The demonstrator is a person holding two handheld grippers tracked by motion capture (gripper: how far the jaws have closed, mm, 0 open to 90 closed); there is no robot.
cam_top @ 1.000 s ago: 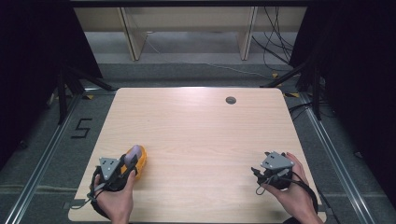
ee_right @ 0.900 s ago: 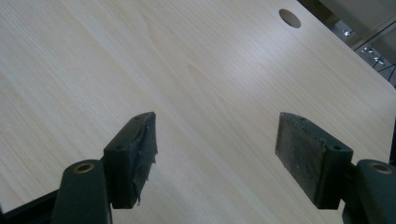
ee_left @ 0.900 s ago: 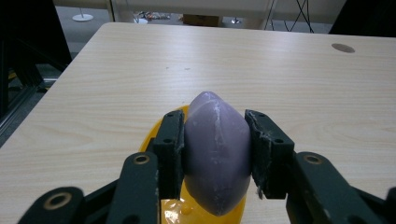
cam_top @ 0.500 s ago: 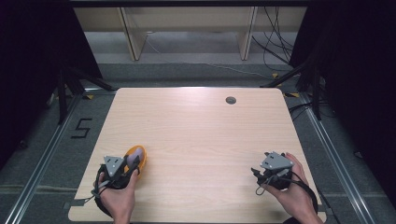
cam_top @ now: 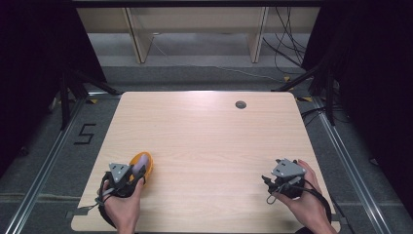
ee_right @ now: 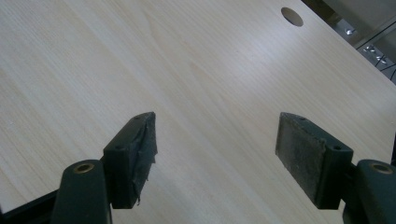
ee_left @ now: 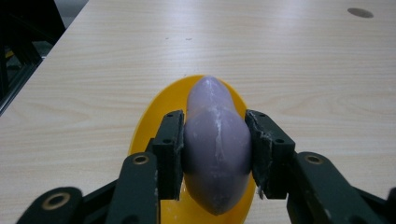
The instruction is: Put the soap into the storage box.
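The left gripper [ee_left: 215,154] has its 2 black jaws pressed against the sides of a smooth, pale purple, egg-shaped object [ee_left: 215,149], clamped on it at its widest part. In the left gripper view the purple object sits over a shallow yellow oval dish [ee_left: 149,121], whose rim curves out on both sides of it and past its far tip (whether the object rests in the dish or hangs just above it cannot be told). In the high view the left gripper [cam_top: 127,175] is near the table's front left corner, with the purple object [cam_top: 140,162] and the yellow dish [cam_top: 147,168] just ahead of the hand that holds it.

The right gripper [ee_right: 215,154] has its 2 jaws standing wide apart with nothing but bare wood between them; the padding on 1 jaw looks frayed at its edge. In the high view the right gripper [cam_top: 285,178] is held near the front right corner, well apart from the left one.

The light wooden table [cam_top: 204,136] has a small round dark hole [cam_top: 240,104] near its far edge, also seen in the right gripper view [ee_right: 292,16]. Nothing lies between the 2 grippers. Beyond the table are grey floor, loose black cables [cam_top: 287,48] and the legs of a pale wooden shelf unit [cam_top: 136,36]; a 5 is marked on the floor [cam_top: 85,133] to the left.
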